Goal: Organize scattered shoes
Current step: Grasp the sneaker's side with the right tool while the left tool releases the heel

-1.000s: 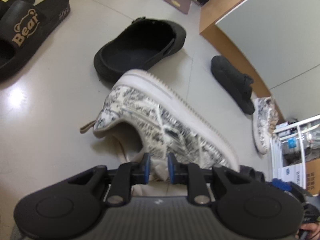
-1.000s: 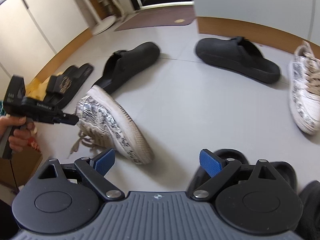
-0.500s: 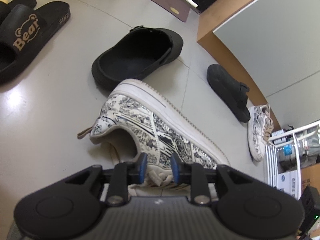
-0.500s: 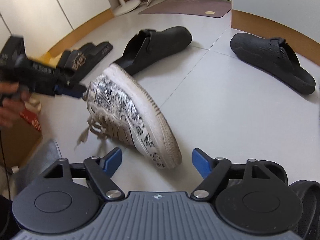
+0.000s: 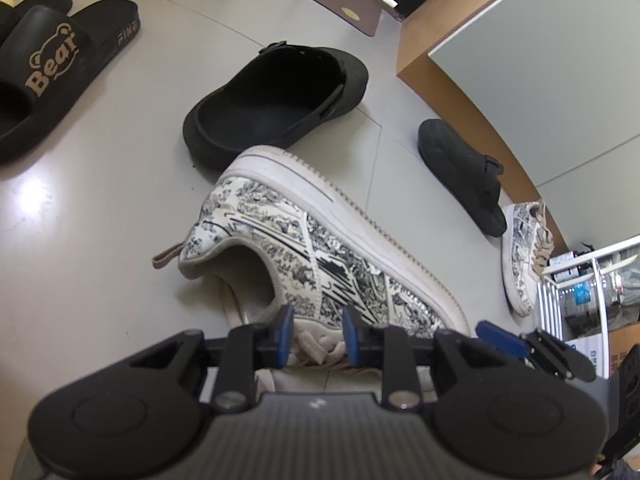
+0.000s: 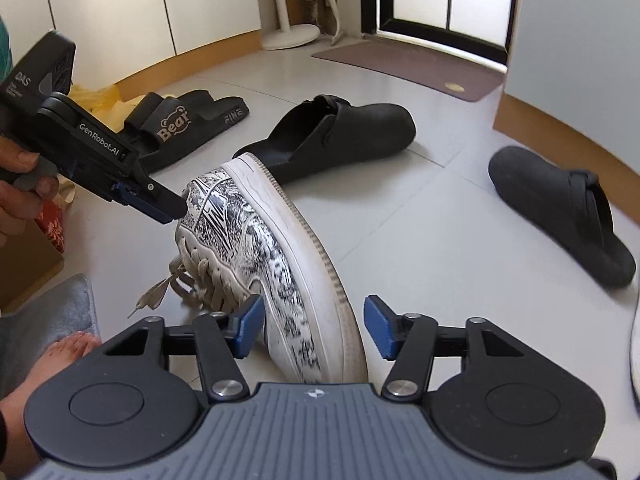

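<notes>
L gripper [image 5: 316,334] clamped & angled down; R gripper [image 6: 314,332] closing, pads not yet touching anything.

- Right gripper [image 6: 314,330]: black arms, blue ribbed pads, silver screws, a ribbed grey housing behind them.
- Left gripper [image 5: 316,334]: the same build, "GenRobot.AI" printed white along its side, "DAS" behind that lettering.

Your floor [image 6: 420,240]: pale grey tiles. On it you see black Bear slides [image 6: 180,128], two black clogs [image 6: 344,132] [image 6: 560,208] well apart, second printed sneaker [image 5: 524,256] near wall, brown doormat [image 6: 408,64], grey mat [image 6: 52,320].
</notes>
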